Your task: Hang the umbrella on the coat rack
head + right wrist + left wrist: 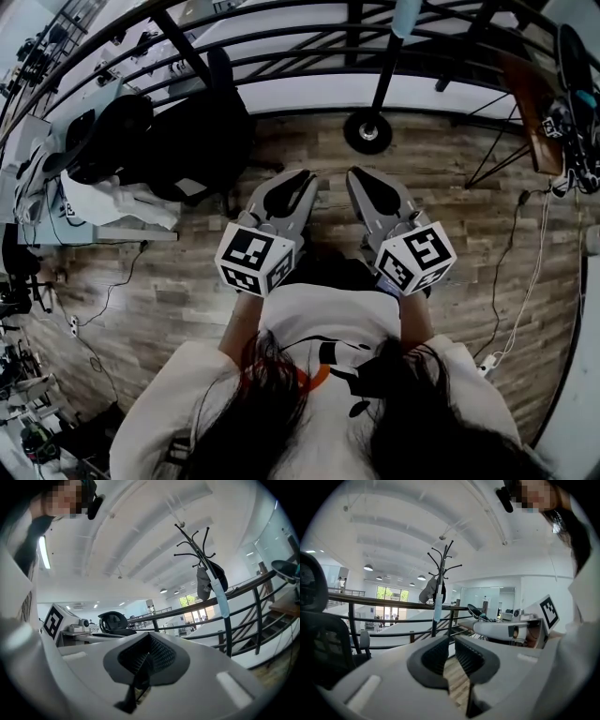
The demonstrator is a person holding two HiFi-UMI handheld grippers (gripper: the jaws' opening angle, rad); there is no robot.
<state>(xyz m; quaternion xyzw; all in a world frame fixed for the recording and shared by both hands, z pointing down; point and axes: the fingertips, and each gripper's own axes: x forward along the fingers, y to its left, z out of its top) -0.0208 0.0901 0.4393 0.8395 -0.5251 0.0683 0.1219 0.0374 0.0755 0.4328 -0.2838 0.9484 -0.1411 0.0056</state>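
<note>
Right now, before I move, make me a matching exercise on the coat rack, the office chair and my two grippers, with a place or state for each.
Things:
1. coat rack
2. office chair
3. left gripper
4. right gripper

Places or states:
A. fingers together
B. upright beside the railing
C. farthest left in the head view
D. fingers slightly apart, nothing between them

Pairs: 1-B, 2-C, 3-D, 4-A
</note>
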